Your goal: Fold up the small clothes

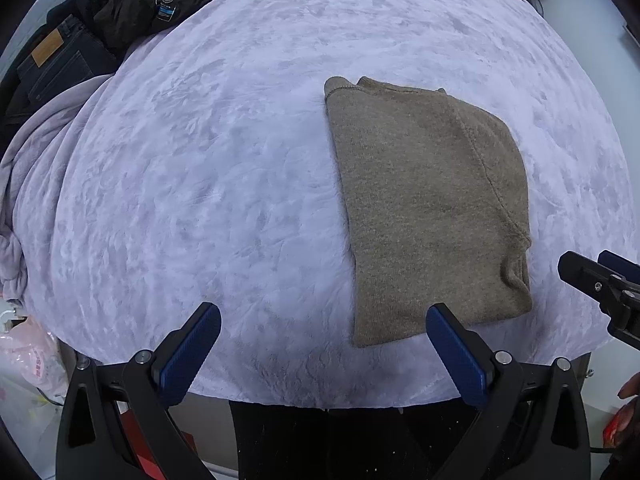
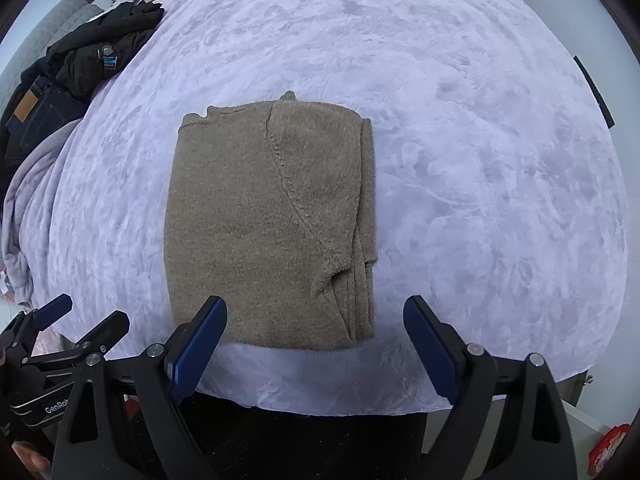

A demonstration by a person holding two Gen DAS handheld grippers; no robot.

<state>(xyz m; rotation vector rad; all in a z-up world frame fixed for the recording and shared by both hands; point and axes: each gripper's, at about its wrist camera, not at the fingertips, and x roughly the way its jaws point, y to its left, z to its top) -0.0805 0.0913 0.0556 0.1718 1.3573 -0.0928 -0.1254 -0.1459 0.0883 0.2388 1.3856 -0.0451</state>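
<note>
**A:** Status on the garment?

**B:** Tan knit sweater (image 2: 264, 216) lies folded into a rough rectangle on the lavender plush blanket (image 2: 480, 160), flat, near the front edge of the bed. Fuzzy, fine-ribbed knit. A curved raised seam runs diagonally across the top layer. Stacked folded edges show along its right side, and a small bunched pucker sits low on that side.

**A:** Neck end?

**B:** Far edge has a stitched hem line at the left corner and a small nub poking up past the edge. Can't tell what part that is.

**A:** Grippers?

**B:** Left gripper (image 1: 324, 348): jaws spread wide, nothing between them, over the blanket's near edge beside the sweater's near left corner. Right gripper (image 2: 316, 340): jaws spread wide too, empty. In its own view its left finger overlaps the sweater's near edge, but whether it touches I can't tell. Fingers (image 2: 200, 348) are black with blue ribbed pads. Both point steeply down.

**A:** Blanket surface?

**B:** Crushed-pile plush, mottled nap with swirl marks all over. It drapes over the front edge, dark below it.

**A:** Anything else on the bed?

**B:** Far left corner: black jacket (image 1: 140, 4) crumpled, with a small round badge and a blue-striped tag. Beside it, dark jeans (image 1: 56, 64) with contrast stitching and a tan leather patch. Pale lilac fabric (image 1: 36, 160) bunched in soft folds down the left edge. Well apart from the sweater.
</note>
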